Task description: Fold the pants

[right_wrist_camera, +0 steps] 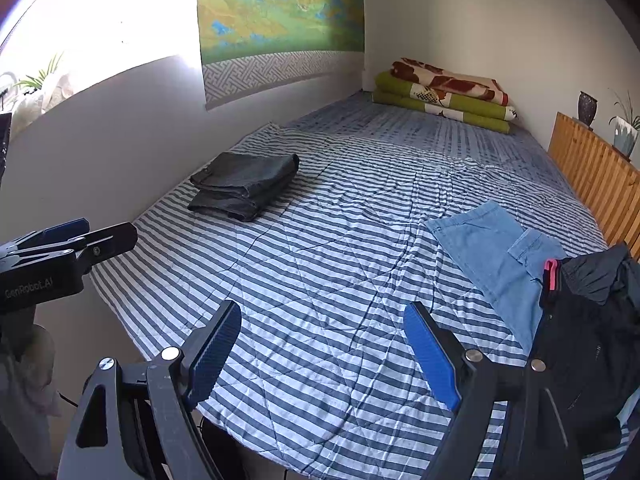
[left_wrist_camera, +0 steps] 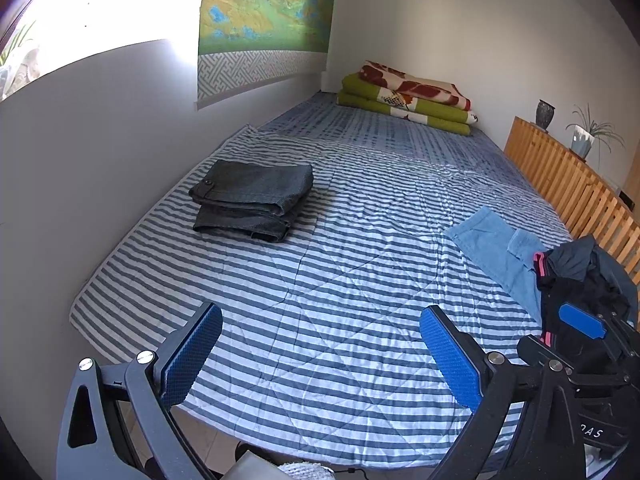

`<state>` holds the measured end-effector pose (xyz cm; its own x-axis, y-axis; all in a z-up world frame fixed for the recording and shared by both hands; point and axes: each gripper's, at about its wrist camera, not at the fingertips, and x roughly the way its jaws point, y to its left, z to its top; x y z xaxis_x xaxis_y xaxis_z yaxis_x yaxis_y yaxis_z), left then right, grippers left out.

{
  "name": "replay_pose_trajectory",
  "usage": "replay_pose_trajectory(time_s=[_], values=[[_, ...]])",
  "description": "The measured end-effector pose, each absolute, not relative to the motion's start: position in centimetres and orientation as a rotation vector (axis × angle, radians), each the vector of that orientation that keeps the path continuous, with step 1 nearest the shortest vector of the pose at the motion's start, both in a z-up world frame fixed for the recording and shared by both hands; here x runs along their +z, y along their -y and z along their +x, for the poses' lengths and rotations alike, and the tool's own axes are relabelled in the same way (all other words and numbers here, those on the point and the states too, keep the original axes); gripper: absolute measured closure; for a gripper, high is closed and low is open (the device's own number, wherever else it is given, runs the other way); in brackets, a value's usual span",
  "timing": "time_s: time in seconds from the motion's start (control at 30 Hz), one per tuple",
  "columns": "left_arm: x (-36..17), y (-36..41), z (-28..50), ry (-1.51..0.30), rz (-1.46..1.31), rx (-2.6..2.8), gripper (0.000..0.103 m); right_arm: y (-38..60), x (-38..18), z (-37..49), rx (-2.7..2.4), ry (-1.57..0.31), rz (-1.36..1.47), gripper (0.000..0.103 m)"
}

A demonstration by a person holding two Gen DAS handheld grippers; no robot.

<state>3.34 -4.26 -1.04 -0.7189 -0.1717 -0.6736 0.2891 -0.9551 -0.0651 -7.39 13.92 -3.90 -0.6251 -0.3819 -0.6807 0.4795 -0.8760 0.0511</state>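
Dark grey pants (left_wrist_camera: 252, 196) (right_wrist_camera: 244, 184) lie folded in a neat stack on the striped bed, near the left wall. Light blue denim pants (left_wrist_camera: 496, 248) (right_wrist_camera: 496, 264) lie spread at the right, partly under a heap of dark clothes (left_wrist_camera: 580, 284) (right_wrist_camera: 592, 332) with pink trim. My left gripper (left_wrist_camera: 320, 354) hovers open over the bed's near edge, nothing between its blue pads. My right gripper (right_wrist_camera: 322, 350) is open too, just left of the heap, and empty. In the left wrist view the right gripper (left_wrist_camera: 582, 326) shows at the lower right.
A striped quilt (left_wrist_camera: 340, 280) covers the bed. Folded green and floral blankets (left_wrist_camera: 408, 96) are stacked at the far corner. A wooden slatted rail (left_wrist_camera: 572, 184) runs along the right side, with a vase and a potted plant (left_wrist_camera: 584, 136) on it. A wall hanging (left_wrist_camera: 264, 20) is at the left.
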Motion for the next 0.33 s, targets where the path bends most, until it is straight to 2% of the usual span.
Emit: replay_pose_trajectory(time_s=[0.33], values=[[-2.9,4.1,0.6,-0.241,1.076,-2.687,0.002,-14.0,-5.1,-9.1,-2.473,-0.177,1.026,0.023]])
